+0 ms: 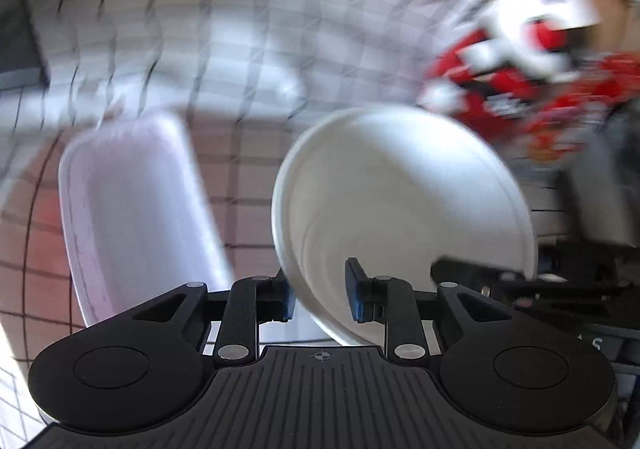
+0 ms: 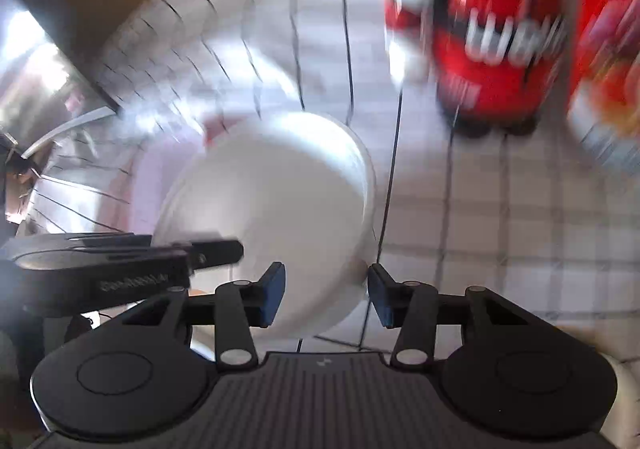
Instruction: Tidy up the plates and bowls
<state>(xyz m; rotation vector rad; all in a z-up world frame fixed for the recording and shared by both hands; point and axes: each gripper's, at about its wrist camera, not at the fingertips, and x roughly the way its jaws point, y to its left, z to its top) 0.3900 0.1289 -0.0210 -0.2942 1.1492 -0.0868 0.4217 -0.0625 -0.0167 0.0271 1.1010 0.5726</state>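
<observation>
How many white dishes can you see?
2. A round white bowl sits tilted between the left gripper fingers, its rim also between the right gripper fingers. A rectangular white tray lies left of it. Blur may hide others.

A round white bowl (image 1: 400, 205) with a ringed rim is tilted steeply, its hollow open to the left wrist view. Beside it a white oblong tray-like dish (image 1: 136, 209) leans, blurred, over the checked tablecloth (image 1: 248, 185).
</observation>
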